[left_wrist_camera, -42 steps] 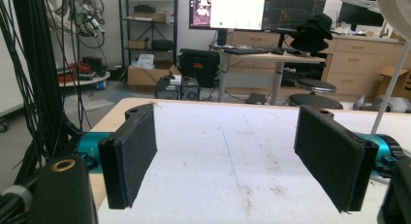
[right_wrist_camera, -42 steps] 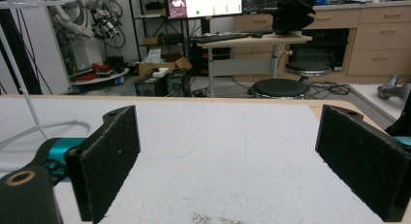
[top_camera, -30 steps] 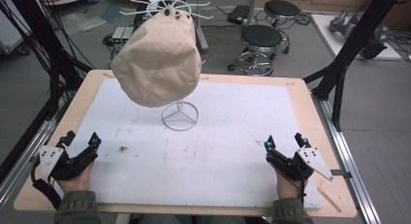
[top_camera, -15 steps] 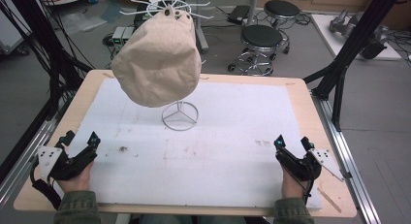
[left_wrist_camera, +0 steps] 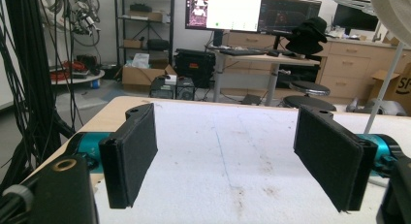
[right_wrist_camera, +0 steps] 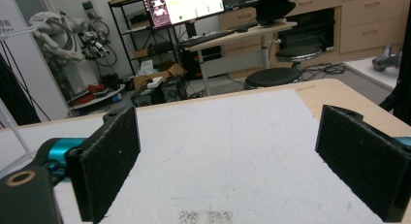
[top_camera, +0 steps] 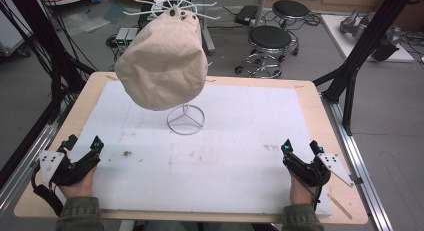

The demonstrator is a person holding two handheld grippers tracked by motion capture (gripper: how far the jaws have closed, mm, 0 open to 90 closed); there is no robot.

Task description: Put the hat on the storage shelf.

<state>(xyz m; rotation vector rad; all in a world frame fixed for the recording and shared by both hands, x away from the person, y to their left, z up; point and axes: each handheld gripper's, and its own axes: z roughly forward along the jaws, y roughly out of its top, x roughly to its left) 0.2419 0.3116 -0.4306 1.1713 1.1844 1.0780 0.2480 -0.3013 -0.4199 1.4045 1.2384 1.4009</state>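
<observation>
Resting at the near edge of the table [top_camera: 60, 141], both of my grippers sit well apart from the work. My left gripper [top_camera: 82, 146] has its jaws spread wide with nothing between them; the left gripper view shows bare white mat [left_wrist_camera: 232, 151] in the gap. My right gripper [top_camera: 300, 147] is likewise spread wide and empty, the same mat [right_wrist_camera: 232, 151] showing between its pads.

The thing to be handled is the beige cloth hat [top_camera: 162, 61]. It hangs off the top of a thin wire stand [top_camera: 185, 120], well beyond both grippers, toward the far left of the mat. The hat covers most of the upright, so I cannot tell how it is caught on the prongs.

Risks noted, as judgement:
- The stand looks light, with a small ring base and a bulky load high up and off to one side. A sideways pull on the cloth would likely tip it.
- The white prongs [top_camera: 150, 2] at the top could snag the fabric if I lift at an angle instead of straight up.
- The cloth is soft; a pinch on a loose fold may gather only one layer and slip.
- Reaching with one gripper alone leaves the base unsteadied. The long reach from here adds to the chance of knocking the upright.
</observation>
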